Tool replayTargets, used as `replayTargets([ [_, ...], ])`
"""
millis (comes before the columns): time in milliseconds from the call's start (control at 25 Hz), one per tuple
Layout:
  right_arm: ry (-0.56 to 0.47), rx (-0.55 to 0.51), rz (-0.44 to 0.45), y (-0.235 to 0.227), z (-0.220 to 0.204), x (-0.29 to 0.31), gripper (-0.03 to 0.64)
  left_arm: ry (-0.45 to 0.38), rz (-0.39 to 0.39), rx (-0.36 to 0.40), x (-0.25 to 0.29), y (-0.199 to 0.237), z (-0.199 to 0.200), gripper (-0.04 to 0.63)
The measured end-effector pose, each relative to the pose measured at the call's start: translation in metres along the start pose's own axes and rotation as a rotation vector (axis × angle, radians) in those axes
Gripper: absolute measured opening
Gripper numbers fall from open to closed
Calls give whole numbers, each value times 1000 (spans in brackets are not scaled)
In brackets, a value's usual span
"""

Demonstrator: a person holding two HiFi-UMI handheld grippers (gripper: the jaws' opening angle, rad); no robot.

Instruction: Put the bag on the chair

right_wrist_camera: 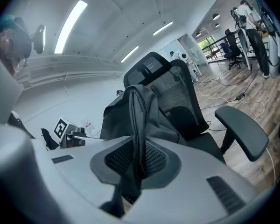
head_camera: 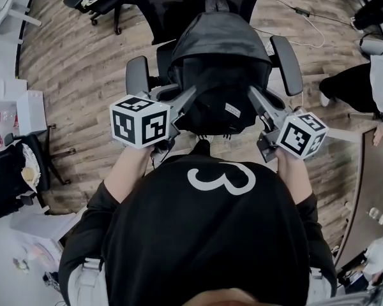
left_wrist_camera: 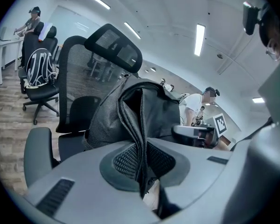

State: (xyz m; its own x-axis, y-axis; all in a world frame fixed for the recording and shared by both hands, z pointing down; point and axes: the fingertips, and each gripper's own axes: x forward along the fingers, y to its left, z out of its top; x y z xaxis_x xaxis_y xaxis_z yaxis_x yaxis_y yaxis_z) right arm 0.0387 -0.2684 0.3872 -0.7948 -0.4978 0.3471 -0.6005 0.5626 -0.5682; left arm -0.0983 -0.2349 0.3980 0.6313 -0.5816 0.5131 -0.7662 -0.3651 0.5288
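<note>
A black backpack (head_camera: 220,69) hangs between the two armrests (head_camera: 137,75) of a black mesh office chair (left_wrist_camera: 77,83), in front of its backrest. Whether it rests on the seat is hidden. My left gripper (head_camera: 191,94) is shut on a fold of the backpack's left side; the zip-edged fabric (left_wrist_camera: 141,139) runs down between its pads. My right gripper (head_camera: 251,93) is shut on the backpack's right side, with a strip of fabric (right_wrist_camera: 136,125) pinched between the pads. In the right gripper view the chair's headrest (right_wrist_camera: 147,69) rises behind the backpack (right_wrist_camera: 116,115).
The right armrest (right_wrist_camera: 238,125) juts out beside the bag. Another chair with a striped backpack (left_wrist_camera: 37,69) stands at the left. A person (head_camera: 370,81) and a curved desk (head_camera: 370,177) are at the right. Cables (head_camera: 306,18) lie on the wood floor behind the chair.
</note>
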Motion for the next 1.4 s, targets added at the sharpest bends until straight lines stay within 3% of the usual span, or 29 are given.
replayTargets([
  [920, 26, -1, -24, -64, 52, 104, 56, 7, 38, -23, 60, 90, 71, 46],
  [1400, 56, 10, -47, -92, 45, 129, 55, 12, 59, -56, 85, 114, 70, 46],
])
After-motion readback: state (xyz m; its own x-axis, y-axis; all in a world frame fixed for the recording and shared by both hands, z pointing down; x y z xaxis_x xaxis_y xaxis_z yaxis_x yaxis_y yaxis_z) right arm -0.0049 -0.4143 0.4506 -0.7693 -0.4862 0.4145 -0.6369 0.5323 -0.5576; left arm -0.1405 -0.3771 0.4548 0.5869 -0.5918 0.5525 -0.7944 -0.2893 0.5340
